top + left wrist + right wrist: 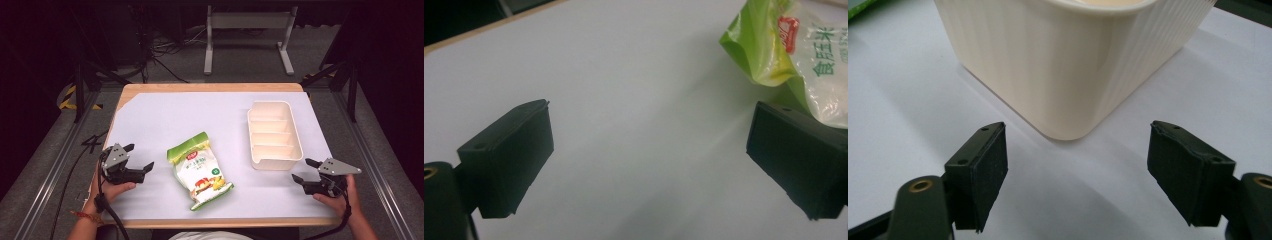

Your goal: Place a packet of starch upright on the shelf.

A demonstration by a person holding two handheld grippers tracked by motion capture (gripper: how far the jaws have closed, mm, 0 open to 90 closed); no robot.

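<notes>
Dark floor with loose cables surrounds a wooden table (pixel 210 87) whose top is mostly covered by a white sheet (pixel 200 120). Beyond the far edge stands a grey metal frame (pixel 248 30) on two feet.

On the right half of the sheet sits a cream plastic tray (pixel 295 135) with ribbed walls, split by cross walls into four compartments running near to far. Near the middle, toward the near edge, a green and white snack bag (pixel 200 170) lies flat, its green top end pointing far-left.

At the near left, the left gripper (pixel 141 159) is held by a hand (pixel 112 190) over the sheet, jaws spread wide and empty, pointing right toward the bag. In the left gripper view the bag's green end (pixel 759 55) lies just past the right-hand jaw, apart from it, with bare sheet between the jaws.

At the near right, the right gripper (pixel 305 171) is held just near of the tray, jaws also wide and empty. In the right gripper view the tray's rounded corner (pixel 1068 90) stands directly ahead of the jaws, close but not touching.
</notes>
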